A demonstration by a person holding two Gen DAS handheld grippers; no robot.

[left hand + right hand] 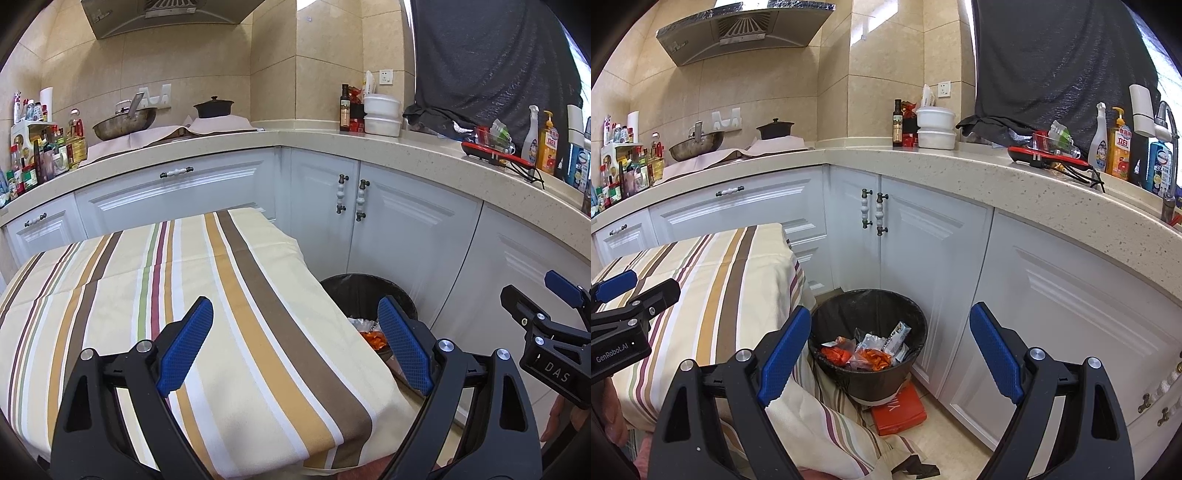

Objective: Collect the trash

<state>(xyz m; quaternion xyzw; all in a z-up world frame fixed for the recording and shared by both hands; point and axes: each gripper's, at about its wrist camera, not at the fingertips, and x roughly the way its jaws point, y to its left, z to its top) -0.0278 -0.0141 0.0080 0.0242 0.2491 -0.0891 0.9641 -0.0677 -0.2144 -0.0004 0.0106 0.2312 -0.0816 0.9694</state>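
Note:
A black bin (868,373) with a black liner stands on the floor by the table's right corner; it also shows in the left wrist view (369,295). Inside lie orange wrappers (873,358) and silvery packets (895,338). My left gripper (295,343) is open and empty over the striped tablecloth (147,295) near its right edge. My right gripper (890,350) is open and empty, above the bin. The right gripper also shows in the left wrist view (546,306), and the left gripper in the right wrist view (624,295).
White cabinets (923,258) and a speckled L-shaped counter (960,166) wrap behind the bin. A red box (897,410) lies on the floor under the bin. The tablecloth hangs to the floor (812,424). Bottles, pots and a red tray crowd the counter.

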